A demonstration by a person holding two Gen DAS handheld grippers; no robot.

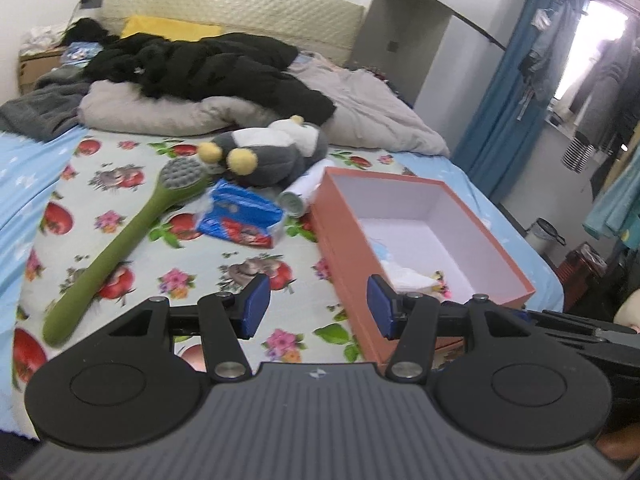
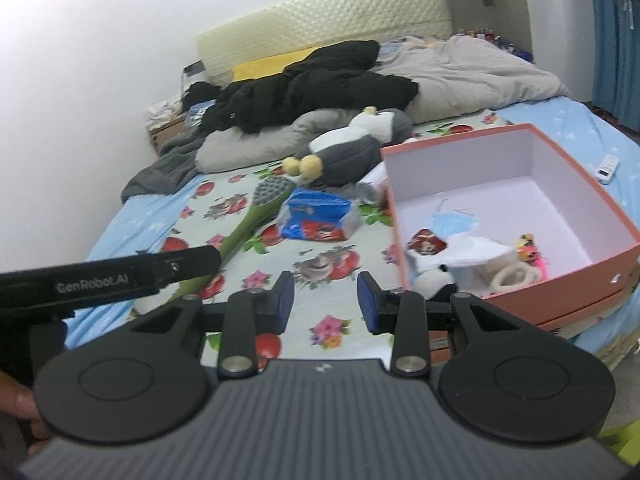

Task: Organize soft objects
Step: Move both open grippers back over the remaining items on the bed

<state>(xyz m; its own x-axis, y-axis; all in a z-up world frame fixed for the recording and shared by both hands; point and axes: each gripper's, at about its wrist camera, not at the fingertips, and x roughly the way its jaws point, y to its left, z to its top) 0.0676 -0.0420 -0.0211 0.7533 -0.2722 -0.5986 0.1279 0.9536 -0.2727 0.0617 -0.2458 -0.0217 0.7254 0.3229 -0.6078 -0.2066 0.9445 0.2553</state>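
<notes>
An orange box (image 1: 344, 236) (image 2: 568, 288) with a white inside sits on the bed and holds a blue face mask (image 2: 456, 222), white cloth (image 2: 472, 254) and small soft toys. Beyond it lies a grey and white plush penguin (image 1: 276, 152) (image 2: 348, 152). A blue tissue pack (image 1: 244, 220) (image 2: 320, 218) and a green long-handled brush (image 1: 116, 248) (image 2: 256, 216) lie left of the box. My left gripper (image 1: 318, 306) hangs open above the sheet by the box's near corner, empty. My right gripper (image 2: 325, 302) is also open and empty, over the floral sheet.
A white roll (image 1: 304, 196) lies between the penguin and the box. Black clothes (image 1: 208, 68) and a grey quilt (image 1: 372, 108) are heaped near the headboard. A white remote (image 2: 608, 168) rests on the blue sheet behind the box. Blue curtains (image 1: 508, 92) hang at right.
</notes>
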